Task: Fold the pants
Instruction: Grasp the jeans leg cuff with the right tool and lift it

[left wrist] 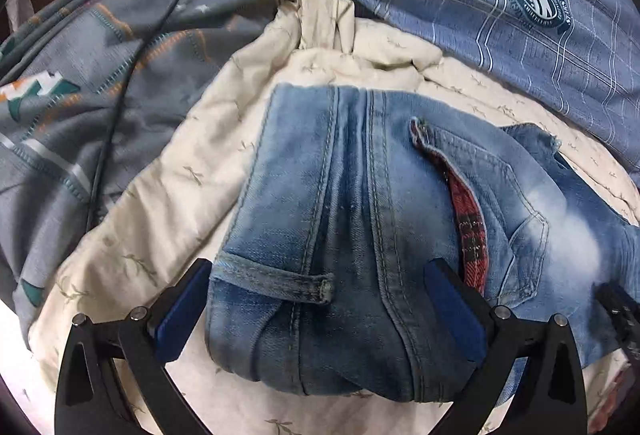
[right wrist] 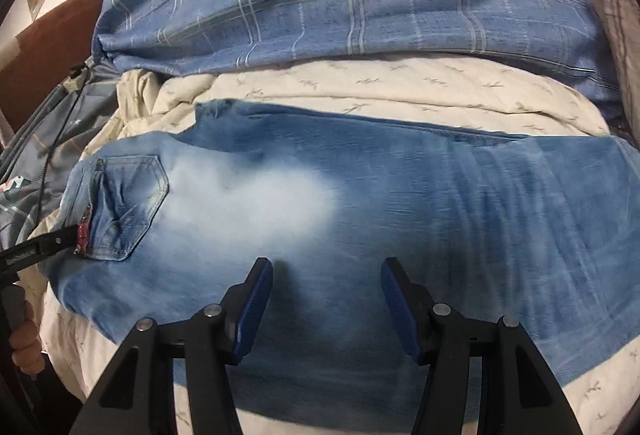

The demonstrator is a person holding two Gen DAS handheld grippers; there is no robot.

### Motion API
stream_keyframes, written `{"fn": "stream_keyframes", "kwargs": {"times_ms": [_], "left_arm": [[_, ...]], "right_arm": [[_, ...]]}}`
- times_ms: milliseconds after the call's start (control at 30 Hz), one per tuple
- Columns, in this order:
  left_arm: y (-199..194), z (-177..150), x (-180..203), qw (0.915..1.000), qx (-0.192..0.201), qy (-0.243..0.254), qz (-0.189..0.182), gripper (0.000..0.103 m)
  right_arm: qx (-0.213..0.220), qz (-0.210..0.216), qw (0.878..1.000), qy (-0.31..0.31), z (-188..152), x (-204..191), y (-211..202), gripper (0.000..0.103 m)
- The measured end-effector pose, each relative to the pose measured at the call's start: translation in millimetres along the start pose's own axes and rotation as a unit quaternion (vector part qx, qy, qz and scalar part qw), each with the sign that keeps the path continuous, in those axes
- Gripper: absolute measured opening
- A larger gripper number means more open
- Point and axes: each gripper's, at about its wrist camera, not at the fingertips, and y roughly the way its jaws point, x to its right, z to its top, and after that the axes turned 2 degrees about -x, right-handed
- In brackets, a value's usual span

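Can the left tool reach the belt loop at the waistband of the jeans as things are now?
Probably yes. The left tool stands open astride the waistband of the jeans, and the belt loop lies uncovered between its fingers. Nothing lies over it; the right tool is further along the leg.

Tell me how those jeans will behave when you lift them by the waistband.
The jeans will probably droop: they follow the bumps of the cream quilt. The thick seamed waistband should hold its shape better. The long legs will likely drag and feel fairly heavy.
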Motion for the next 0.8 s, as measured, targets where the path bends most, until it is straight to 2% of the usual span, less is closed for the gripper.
{"fn": "stream_keyframes", "kwargs": {"times_ms": [100, 200, 233, 333, 400, 467, 567, 700, 800], "left_arm": [[-16.3, -4.4, 12.8, 0.9976, 0.053, 0.027, 0.036, 0.103], [-39.5, -11.3, 27.7, 0.9913, 0.119, 0.048, 0.028, 0.103], [-48.6, -15.7, 37.0, 0.987, 0.146, 0.062, 0.024, 0.103], [-61.0, -21.4, 60.3, 0.9784, 0.182, 0.097, -0.002, 0.103], [-62.9, -21.5, 79.7, 0.9759, 0.18, 0.118, -0.034, 0.103], [-58.1, -22.0, 97.2, 0.9755, 0.158, 0.134, -0.074, 0.103], [-47.8, -24.9, 116.5, 0.9739, 0.121, 0.159, -0.108, 0.103], [-33.0, -26.3, 122.7, 0.9767, 0.084, 0.173, -0.095, 0.103], [-25.6, -25.6, 118.6, 0.9803, 0.073, 0.171, -0.066, 0.103]], "right_arm": [[0.045, 0.01, 0.999, 0.023, -0.8, 26.6, -31.4, 0.06], [0.096, 0.014, 0.992, 0.076, -3.3, 66.3, -68.4, 0.06], [0.118, 0.015, 0.987, 0.107, -7.2, 85.9, -84.0, 0.063], [0.168, 0.031, 0.964, 0.206, -26.3, 143.2, -122.9, 0.074], [0.182, 0.057, 0.947, 0.26, -41.3, 176.0, -139.1, 0.074], [0.171, 0.081, 0.928, 0.32, -60.0, 209.5, -141.3, 0.074], [0.139, 0.114, 0.903, 0.39, -79.8, 236.9, -126.0, 0.074], [0.093, 0.153, 0.878, 0.444, -85.1, 253.3, -94.0, 0.074], [0.088, 0.145, 0.874, 0.455, -74.5, 261.1, -76.8, 0.074]]}}
